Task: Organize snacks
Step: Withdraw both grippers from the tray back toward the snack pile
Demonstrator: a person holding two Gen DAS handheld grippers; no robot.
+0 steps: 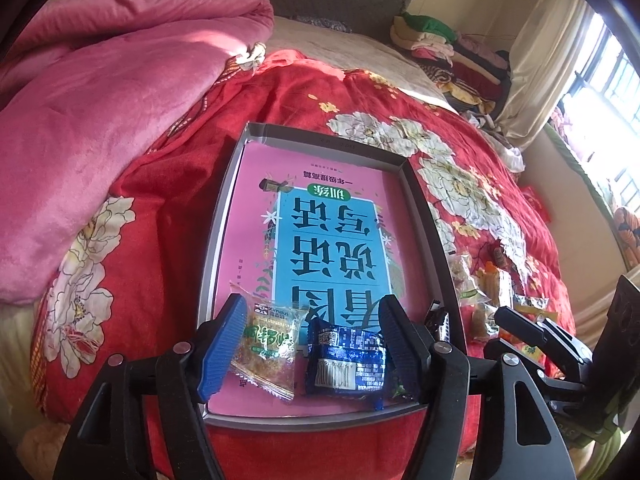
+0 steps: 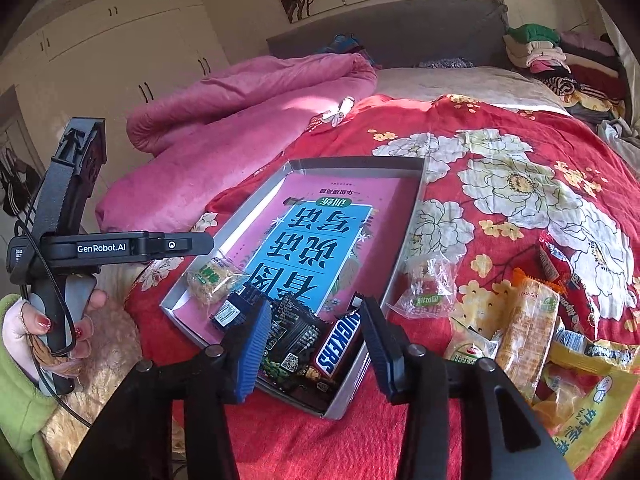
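Four snacks in the box near edge: rice cake, blue pack, black pack, Snickers; left gripper and right gripper both parted, holding nothing; loose pile on the quilt beside the box remains.

Both wrist cameras look steeply down, close (left closer), sharing the tray.
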